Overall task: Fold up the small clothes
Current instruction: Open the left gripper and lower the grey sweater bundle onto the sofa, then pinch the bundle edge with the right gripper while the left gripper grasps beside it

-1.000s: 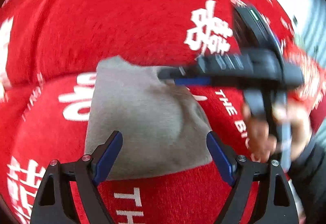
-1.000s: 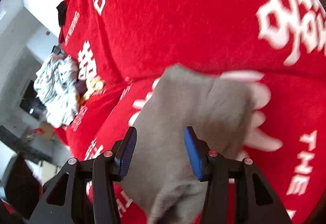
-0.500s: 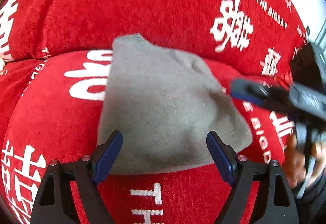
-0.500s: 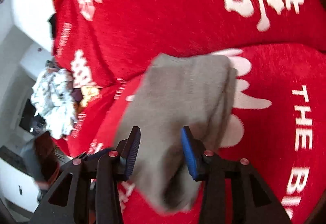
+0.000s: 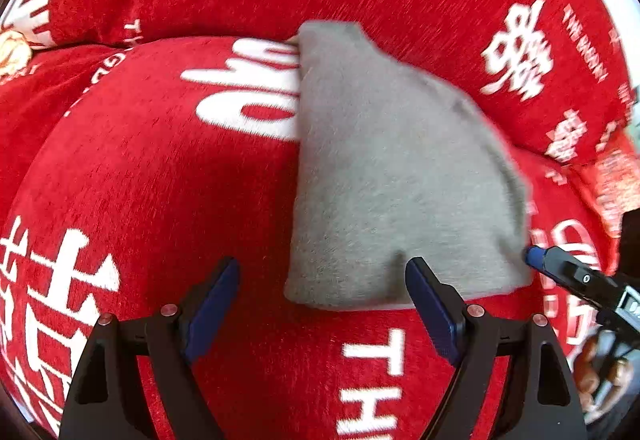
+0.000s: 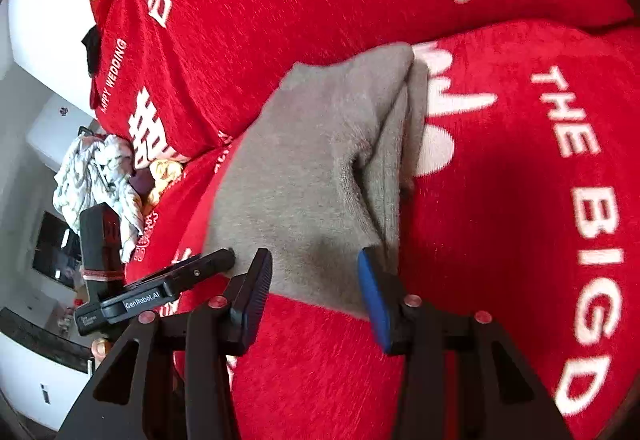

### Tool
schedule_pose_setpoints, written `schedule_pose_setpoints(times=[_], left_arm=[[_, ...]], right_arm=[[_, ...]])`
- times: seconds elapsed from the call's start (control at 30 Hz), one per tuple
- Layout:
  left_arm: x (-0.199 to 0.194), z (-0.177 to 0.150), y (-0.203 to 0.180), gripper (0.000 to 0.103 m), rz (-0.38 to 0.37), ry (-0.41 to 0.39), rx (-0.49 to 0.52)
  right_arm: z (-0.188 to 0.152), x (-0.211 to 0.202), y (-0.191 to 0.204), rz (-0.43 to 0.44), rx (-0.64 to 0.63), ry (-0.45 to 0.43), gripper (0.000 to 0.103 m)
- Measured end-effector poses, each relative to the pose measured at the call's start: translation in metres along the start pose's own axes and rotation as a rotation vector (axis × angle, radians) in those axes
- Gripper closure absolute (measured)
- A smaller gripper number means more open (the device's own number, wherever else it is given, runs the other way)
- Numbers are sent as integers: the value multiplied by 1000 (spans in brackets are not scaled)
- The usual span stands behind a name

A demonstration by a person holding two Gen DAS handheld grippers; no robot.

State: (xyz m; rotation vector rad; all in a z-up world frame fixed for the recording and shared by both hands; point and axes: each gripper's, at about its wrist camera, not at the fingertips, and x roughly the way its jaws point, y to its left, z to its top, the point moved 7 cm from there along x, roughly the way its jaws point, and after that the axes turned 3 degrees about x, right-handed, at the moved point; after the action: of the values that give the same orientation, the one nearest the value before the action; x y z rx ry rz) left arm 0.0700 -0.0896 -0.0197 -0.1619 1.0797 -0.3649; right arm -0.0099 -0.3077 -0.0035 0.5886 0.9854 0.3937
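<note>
Since a second ago: grey garment (image 5: 400, 176) shifted rightward in the left view; right claw (image 6: 316, 280) drawn back to its near edge, jaws now opening.

Red sofa cover (image 5: 160, 200), white lettering: carries the garment, folded, lying flat on the seat cushion, long axis running from its near edge up toward the backrest. Left claw (image 5: 320, 304): released, jaws wide, empty, near-left corner of the garment just ahead between them. Right claw: near-right edge of the garment between its pads, not pressed. Both claws sit at the near edge; left is nearer the left corner.
</note>
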Motion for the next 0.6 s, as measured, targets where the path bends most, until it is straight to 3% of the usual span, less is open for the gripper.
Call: schedule_pose_setpoints(times=[0.07, 0.1, 0.3, 0.47, 0.6], left_arm=[[-14, 10, 7, 18, -28, -20, -8], [-22, 17, 15, 18, -39, -29, -23], [-17, 50, 30, 18, -101, 25, -88], [27, 68, 4, 18, -196, 154, -92], [56, 73, -10, 18, -218, 213, -88]], right_arm=[[6, -18, 0, -33, -19, -53, 26], [10, -27, -4, -54, -17, -77, 23], [43, -36, -30, -142, 60, -116, 22], [62, 7, -37, -147, 105, -26, 22], [71, 41, -52, -138, 166, 44, 22]])
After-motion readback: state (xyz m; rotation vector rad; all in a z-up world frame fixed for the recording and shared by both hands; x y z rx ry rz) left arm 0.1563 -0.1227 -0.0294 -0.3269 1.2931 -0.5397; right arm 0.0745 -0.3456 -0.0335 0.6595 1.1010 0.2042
